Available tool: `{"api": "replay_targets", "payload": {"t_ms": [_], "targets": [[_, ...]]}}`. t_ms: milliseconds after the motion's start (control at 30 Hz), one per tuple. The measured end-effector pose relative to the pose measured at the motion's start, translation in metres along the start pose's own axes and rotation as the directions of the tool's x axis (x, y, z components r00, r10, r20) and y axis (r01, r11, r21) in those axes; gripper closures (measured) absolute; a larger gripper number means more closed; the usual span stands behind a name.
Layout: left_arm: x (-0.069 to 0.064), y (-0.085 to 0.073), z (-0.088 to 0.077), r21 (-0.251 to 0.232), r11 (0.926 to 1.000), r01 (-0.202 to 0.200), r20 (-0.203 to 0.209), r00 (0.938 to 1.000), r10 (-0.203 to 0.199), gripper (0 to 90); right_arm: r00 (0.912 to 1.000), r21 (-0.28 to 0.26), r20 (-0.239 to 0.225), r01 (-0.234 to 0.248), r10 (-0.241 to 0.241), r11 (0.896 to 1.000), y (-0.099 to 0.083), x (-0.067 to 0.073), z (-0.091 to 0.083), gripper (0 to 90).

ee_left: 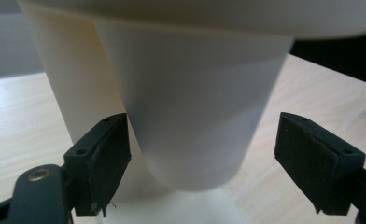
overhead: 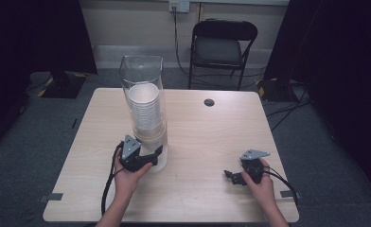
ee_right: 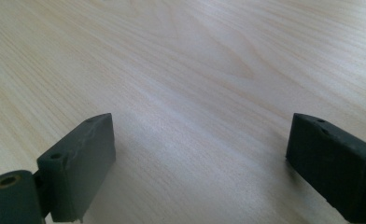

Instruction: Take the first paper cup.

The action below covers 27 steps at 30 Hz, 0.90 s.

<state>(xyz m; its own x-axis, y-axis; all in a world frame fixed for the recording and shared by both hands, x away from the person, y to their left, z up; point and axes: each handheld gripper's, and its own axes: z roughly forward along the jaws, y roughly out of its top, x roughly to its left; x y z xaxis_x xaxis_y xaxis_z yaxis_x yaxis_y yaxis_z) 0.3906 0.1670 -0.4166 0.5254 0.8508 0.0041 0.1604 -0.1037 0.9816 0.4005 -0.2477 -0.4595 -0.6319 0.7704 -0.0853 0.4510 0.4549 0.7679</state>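
Note:
A tall clear tube dispenser (overhead: 142, 75) stands on the wooden table (overhead: 207, 137) left of centre, holding a stack of white paper cups (overhead: 146, 111). My left gripper (overhead: 156, 155) is at the dispenser's foot. In the left gripper view the gripper (ee_left: 202, 154) stands open around the lowest white cup (ee_left: 195, 107), which hangs out below the stack. The left pad (ee_left: 104, 158) is at the cup's side and the right pad (ee_left: 312, 158) is well clear of it. My right gripper (overhead: 231, 176) is low over the table at the front right. It (ee_right: 200, 158) is open, with bare wood (ee_right: 195, 56) between its jaws.
A black folding chair (overhead: 224, 45) stands behind the table, with cables (overhead: 287, 106) on the floor near it. A round cable hole (overhead: 209, 102) is in the tabletop at the back. Tape marks (overhead: 51, 196) sit at the front corners. Dark curtains hang on both sides.

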Motion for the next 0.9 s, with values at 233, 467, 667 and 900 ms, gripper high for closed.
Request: {"api": "replay_targets", "payload": {"t_ms": [233,467,667,900], "targets": [[-0.004,0.0,0.006,-0.022,0.9985,-0.05,-0.048,0.9976,0.049,24.2,1.0,0.0,-0.001,0.0,0.0,1.0,0.0,0.0,0.0,7.5],[-0.002,-0.001,0.008,-0.025,0.9991,-0.035,-0.062,0.9975,0.033,31.8,1.0,0.0,-0.003,0.001,-0.001,1.0,0.0,0.0,0.0,7.5],[-0.003,-0.003,0.011,-0.021,0.9997,-0.015,-0.056,0.9983,0.014,33.2,1.0,0.0,-0.003,0.001,-0.001,1.0,0.0,0.0,0.0,7.4],[0.0,-0.004,0.011,0.002,0.997,-0.077,-0.068,0.9947,0.077,34.6,1.0,0.0,-0.003,0.002,-0.002,1.0,0.0,0.0,0.0,7.5]]}}
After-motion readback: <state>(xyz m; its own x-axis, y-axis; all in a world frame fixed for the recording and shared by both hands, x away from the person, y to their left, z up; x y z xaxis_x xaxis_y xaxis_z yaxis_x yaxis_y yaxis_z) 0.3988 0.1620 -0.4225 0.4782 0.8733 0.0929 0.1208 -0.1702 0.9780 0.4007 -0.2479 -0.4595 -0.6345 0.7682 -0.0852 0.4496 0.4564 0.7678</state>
